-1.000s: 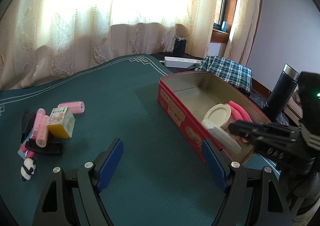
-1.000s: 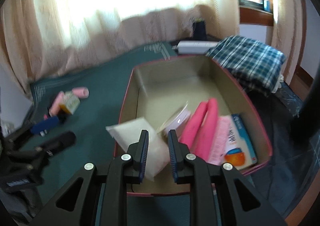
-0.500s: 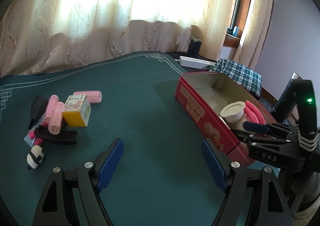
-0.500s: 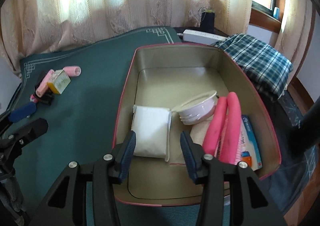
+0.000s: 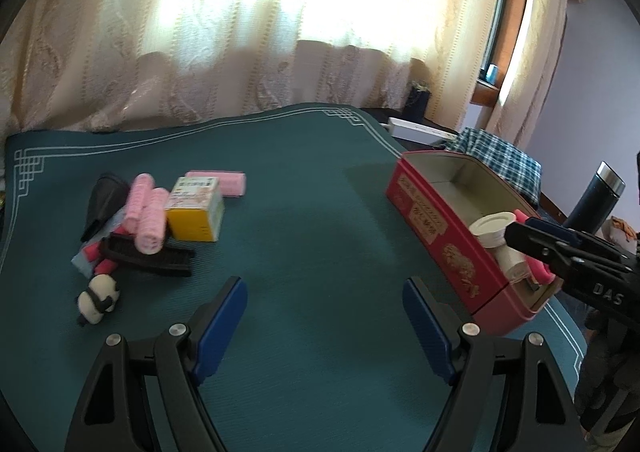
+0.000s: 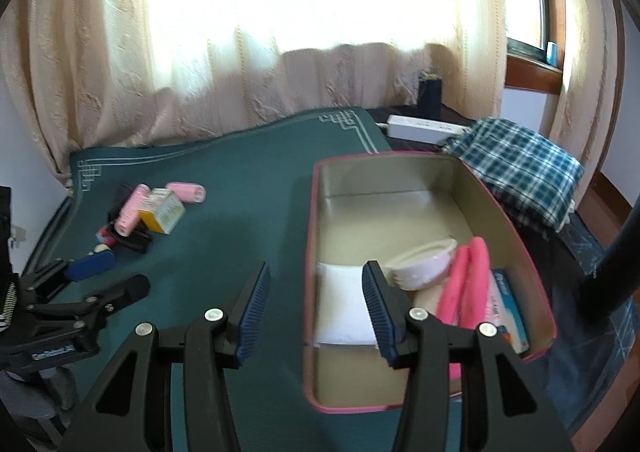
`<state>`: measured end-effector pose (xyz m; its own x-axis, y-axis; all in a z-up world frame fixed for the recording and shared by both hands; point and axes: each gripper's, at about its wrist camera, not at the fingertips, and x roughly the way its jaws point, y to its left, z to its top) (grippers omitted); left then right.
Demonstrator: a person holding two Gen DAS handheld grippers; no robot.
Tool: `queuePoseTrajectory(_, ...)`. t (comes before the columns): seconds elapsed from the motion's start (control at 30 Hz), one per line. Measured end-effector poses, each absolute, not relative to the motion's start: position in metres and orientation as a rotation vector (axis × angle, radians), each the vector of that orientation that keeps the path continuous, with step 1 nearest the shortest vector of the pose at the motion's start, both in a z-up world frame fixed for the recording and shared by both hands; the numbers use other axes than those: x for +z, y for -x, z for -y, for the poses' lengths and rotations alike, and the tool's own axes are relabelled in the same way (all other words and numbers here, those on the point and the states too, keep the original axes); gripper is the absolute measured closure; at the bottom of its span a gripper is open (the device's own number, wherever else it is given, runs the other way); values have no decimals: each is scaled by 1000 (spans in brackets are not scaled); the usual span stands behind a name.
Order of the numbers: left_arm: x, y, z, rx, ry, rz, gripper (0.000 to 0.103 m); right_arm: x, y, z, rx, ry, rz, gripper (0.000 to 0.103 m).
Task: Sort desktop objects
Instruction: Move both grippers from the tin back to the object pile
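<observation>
We log the red tin at three o'clock holding white pouch, cup, pink rollers; left gripper wide, right gripper parted, both empty.

We look along the right hand-held gripper, its jaws apart with nothing between them, hanging over the near left wall of the red tin box. Inside we see a white pouch, a white cup on its side, two pink rods and a blue-edged packet. Over on the green table sits a cluster: pink rollers and a yellow box. The left hand-held gripper shows at the left edge.
</observation>
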<state>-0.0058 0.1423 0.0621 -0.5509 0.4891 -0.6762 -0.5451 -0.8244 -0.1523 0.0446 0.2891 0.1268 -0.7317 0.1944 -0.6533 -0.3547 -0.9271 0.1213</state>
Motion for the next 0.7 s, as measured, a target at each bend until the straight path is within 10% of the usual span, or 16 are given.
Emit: queuePoseTrajectory(0.7,39,45,-6,2569,1135,33,21,91,12,-202,2799,1156,-370,48)
